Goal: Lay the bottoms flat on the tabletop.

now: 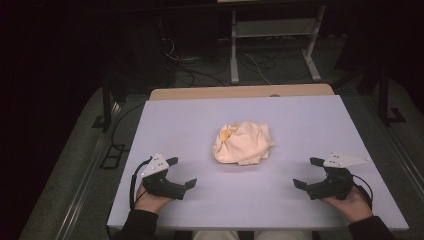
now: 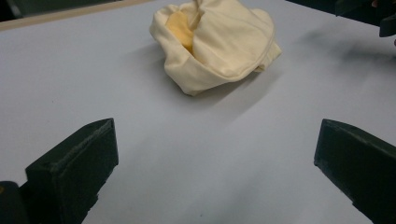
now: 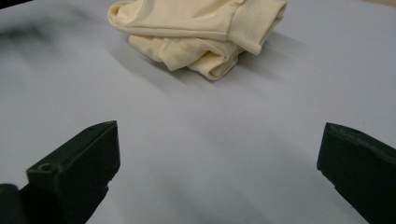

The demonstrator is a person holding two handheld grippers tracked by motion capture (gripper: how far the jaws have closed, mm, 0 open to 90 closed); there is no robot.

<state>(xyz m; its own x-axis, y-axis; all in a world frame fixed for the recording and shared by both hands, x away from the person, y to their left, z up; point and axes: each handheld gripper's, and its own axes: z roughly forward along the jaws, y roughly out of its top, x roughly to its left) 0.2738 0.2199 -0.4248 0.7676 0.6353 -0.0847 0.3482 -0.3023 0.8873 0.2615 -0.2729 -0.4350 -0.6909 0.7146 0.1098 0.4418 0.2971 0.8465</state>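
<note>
Both fingers released: left gripper [image 1: 181,173] at 7, right gripper [image 1: 306,173] at 5. Risk: pinching one layer drags the crumpled cloth [image 1: 242,143] across the desk [image 1: 300,120].

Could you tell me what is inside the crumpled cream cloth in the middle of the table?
A darker yellow patch shows in an opening of the cream cloth; whether it is lining or a separate thing is hidden by folds.

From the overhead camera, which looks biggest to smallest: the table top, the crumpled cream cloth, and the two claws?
1. The table top, by far the largest.
2. The crumpled cream cloth.
3. The left claw and the right claw: they look alike in size, so no ranking between them, and each appears only a little smaller than the cloth.
</note>
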